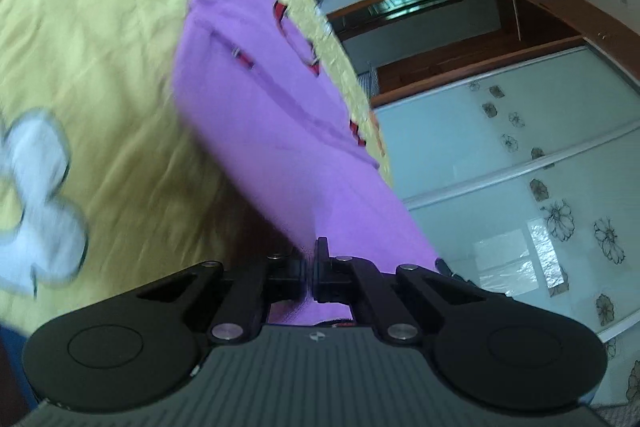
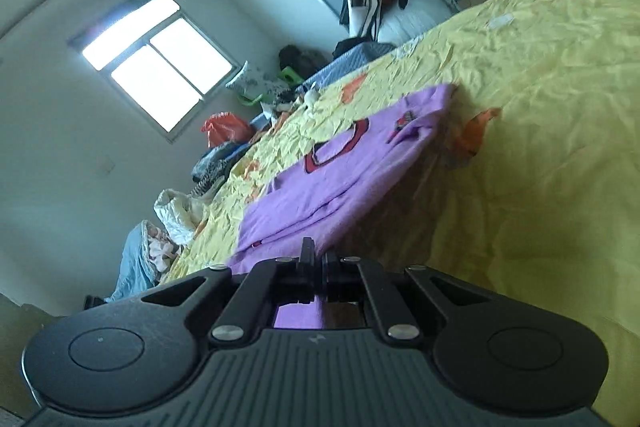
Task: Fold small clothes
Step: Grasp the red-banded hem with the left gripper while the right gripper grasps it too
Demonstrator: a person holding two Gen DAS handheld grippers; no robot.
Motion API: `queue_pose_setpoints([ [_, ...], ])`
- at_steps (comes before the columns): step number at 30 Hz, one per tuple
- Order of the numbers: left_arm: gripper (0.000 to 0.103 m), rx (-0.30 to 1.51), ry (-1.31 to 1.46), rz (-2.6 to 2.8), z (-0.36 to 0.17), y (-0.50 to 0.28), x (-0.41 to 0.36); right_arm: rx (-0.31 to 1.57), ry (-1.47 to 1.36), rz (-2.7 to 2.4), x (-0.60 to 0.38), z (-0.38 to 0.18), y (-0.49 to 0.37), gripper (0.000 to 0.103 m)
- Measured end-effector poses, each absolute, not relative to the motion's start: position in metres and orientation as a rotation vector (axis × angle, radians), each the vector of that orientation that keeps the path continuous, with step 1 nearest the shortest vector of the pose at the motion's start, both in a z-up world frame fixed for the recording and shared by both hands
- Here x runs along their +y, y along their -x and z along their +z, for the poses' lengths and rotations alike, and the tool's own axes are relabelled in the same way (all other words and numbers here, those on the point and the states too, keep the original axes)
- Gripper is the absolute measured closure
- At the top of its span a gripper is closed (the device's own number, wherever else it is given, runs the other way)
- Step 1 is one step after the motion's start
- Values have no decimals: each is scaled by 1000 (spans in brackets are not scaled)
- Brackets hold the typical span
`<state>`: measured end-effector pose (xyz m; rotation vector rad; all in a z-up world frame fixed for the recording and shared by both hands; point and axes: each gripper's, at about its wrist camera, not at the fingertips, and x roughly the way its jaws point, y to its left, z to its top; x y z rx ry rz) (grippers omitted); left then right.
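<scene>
Purple shirt (image 1: 256, 99) pinched between both grippers' fingers (image 1: 322, 251).

The left gripper (image 1: 311, 259) is pinching its fingers together on the purple garment (image 1: 256, 99) with its view tilted sideways, while the right gripper (image 2: 318, 255) is likewise clamping its near edge, tilted the opposite way.

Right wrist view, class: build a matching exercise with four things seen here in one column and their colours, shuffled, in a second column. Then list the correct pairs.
Column one:
1. Garment clamped in the right gripper
2. Bedspread
3. Plastic bag near the window
4. Neckline trim of the garment

Column two:
A. yellow
B. dark red
C. purple
D. orange-red

Pairs: 1-C, 2-A, 3-D, 4-B
</scene>
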<state>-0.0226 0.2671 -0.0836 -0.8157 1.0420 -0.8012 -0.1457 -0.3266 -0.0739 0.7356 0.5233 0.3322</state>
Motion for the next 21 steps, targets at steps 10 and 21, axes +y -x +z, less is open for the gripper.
queue_pose_setpoints([
  [10,40,1121,644,-687,-101,1,276,683,-645,118,-360,-118,133,59],
  [21,38,1073,697,-667,-112,-90,244,764,-518,267,-341,-142,15,63],
])
